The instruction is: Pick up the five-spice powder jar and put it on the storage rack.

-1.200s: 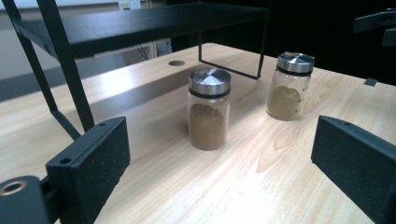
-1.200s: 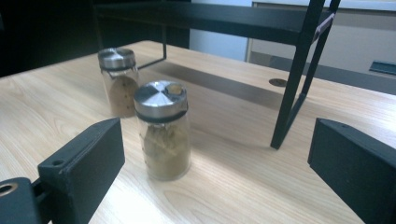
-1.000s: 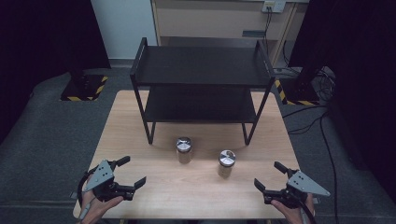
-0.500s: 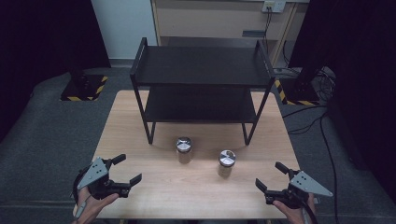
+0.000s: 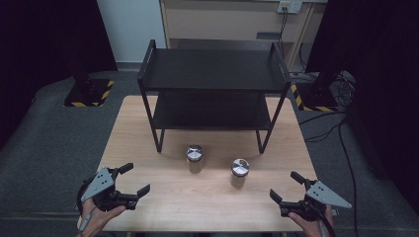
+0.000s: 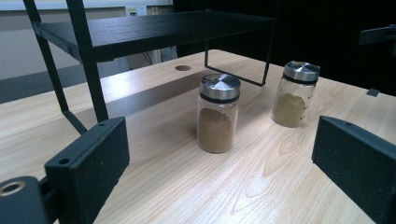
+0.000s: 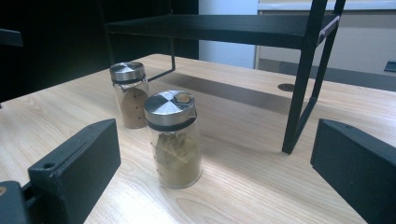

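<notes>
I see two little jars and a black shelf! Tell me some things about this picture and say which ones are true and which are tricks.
1. Two spice jars stand on the wooden table in front of the black shelf. True: the left jar and the right jar are both upright there.
2. One jar sits on the top shelf. False: both shelf levels look bare.
3. Both jars have shiny metal lids. True.
4. The left gripper is squeezing a jar. False: its jaws are wide open, away from the jars.
5. The right gripper is open too. True.
6. The jars touch each other. False: there is a gap of bare table between them.
</notes>
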A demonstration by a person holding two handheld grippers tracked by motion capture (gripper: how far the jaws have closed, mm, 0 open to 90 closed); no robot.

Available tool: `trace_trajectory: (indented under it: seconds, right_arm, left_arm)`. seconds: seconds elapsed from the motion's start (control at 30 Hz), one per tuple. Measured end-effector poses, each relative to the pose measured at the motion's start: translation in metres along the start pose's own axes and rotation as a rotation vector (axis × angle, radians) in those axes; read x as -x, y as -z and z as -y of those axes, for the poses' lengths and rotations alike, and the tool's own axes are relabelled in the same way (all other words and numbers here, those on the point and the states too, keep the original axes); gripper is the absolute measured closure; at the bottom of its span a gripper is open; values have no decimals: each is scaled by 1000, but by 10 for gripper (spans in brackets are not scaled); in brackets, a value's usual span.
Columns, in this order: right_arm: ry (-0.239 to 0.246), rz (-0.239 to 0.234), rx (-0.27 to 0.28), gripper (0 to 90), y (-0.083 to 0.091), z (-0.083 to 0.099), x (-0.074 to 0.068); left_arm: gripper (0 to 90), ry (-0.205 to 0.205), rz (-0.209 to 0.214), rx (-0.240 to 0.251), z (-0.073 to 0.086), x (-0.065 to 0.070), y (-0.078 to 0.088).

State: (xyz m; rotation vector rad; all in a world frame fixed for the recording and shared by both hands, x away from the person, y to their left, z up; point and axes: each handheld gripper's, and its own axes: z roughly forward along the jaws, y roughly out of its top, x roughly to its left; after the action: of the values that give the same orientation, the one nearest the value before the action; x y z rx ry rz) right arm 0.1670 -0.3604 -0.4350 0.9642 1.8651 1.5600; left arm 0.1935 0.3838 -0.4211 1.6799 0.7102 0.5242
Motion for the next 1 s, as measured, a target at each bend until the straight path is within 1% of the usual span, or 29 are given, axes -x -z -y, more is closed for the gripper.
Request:
trace_trajectory:
  seconds: [0.1,0.2,0.3,0.37,0.5,0.6,0.73,0.77,0.8,0.83,1.0]
  right_arm:
    - [1,0,2,20,0,0,0]
    - [2,0,1,20,0,0,0]
    - [0,2,2,19,0,0,0]
    - [0,2,2,19,0,0,0]
    - [-3,5,3,16,0,0,-1]
    - [-4,5,4,13,0,0,0]
    - [-5,5,4,13,0,0,0]
    - [-5,5,4,13,0,0,0]
    - [-2,5,5,13,0,0,0]
    - [-2,5,5,13,0,0,0]
    - [-4,8,7,13,1,1,-1]
  left_arm:
    - [29,-7,-1,-8,-2,-1,1]
    - [29,1,2,-3,-4,-2,2]
    - [27,-10,12,-12,-8,-4,2]
    - [24,-7,34,-17,-14,-8,3]
    - [22,2,107,-25,-26,-21,2]
    - [21,4,135,-29,-34,-28,1]
    - [18,-3,145,-34,-46,-34,-1]
    - [18,-3,145,-34,-46,-34,-1]
    - [17,-9,143,-41,-52,-35,-1]
    - [16,-9,143,-41,-52,-35,-1]
    - [12,-20,142,-54,-67,-39,-1]
